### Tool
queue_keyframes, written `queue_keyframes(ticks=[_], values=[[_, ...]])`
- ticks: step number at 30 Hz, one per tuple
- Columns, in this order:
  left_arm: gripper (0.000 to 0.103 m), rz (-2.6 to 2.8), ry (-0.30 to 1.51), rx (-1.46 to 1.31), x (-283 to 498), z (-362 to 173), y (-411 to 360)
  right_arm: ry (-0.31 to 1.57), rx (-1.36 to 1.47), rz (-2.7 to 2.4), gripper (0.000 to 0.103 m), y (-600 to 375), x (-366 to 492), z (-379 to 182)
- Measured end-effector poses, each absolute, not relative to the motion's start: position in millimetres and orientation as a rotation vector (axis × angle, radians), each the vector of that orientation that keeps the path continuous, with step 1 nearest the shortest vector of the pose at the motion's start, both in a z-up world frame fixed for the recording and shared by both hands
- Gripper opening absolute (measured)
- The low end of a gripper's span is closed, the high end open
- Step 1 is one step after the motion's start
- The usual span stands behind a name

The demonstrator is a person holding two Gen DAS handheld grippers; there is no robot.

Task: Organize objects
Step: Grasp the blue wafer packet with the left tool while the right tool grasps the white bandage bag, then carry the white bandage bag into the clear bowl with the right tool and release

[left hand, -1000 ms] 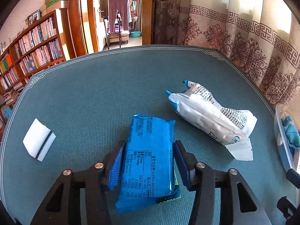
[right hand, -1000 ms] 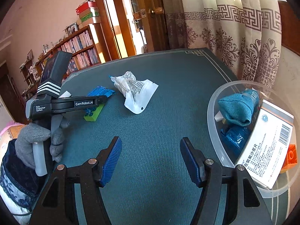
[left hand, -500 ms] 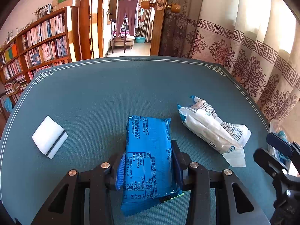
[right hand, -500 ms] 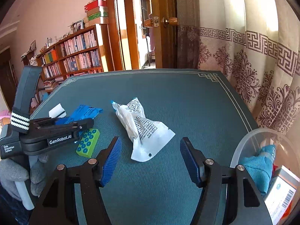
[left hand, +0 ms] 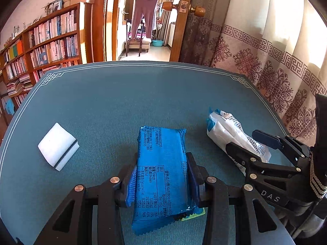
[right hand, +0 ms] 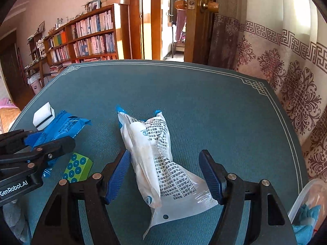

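The blue packet [left hand: 162, 175] is pinched between the pads of the left tool [left hand: 162, 180], lying on the bench [left hand: 114, 102] over a green block [right hand: 77, 168]. The white bag [right hand: 155, 159] is straddled by the spread right tool [right hand: 165, 175], untouched. A white sponge [left hand: 57, 146] is seen at the left, a clear tub [right hand: 306, 200] at the right edge. A teal mat covers the bench; bookshelves [left hand: 47, 40], a door [left hand: 184, 20] and curtains [left hand: 276, 51] stand behind. Since half a second ago, the right tool has been brought over the bag
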State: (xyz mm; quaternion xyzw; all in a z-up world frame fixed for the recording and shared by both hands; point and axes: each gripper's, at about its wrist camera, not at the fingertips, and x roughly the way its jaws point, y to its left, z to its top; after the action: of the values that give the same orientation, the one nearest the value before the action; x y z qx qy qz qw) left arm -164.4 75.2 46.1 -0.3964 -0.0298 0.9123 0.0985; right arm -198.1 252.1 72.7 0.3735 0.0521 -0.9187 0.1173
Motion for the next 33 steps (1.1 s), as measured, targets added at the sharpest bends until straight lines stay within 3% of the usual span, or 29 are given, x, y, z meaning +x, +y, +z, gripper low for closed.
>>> queue_keyframes(ticks=[7,11,33], values=[[0.044,2.701,-0.090,-1.181,-165,45,75,0.157,1.131,-2.645,0.069,249,-203,60],[0.044,2.702,-0.091,-1.181,-165,45,74,0.131,1.134,-2.643,0.049,248,-201,59],[0.044,2.725,-0.002,-1.131,-155,51,87,0.001,1.126,-2.674,0.047,261,-157,67]])
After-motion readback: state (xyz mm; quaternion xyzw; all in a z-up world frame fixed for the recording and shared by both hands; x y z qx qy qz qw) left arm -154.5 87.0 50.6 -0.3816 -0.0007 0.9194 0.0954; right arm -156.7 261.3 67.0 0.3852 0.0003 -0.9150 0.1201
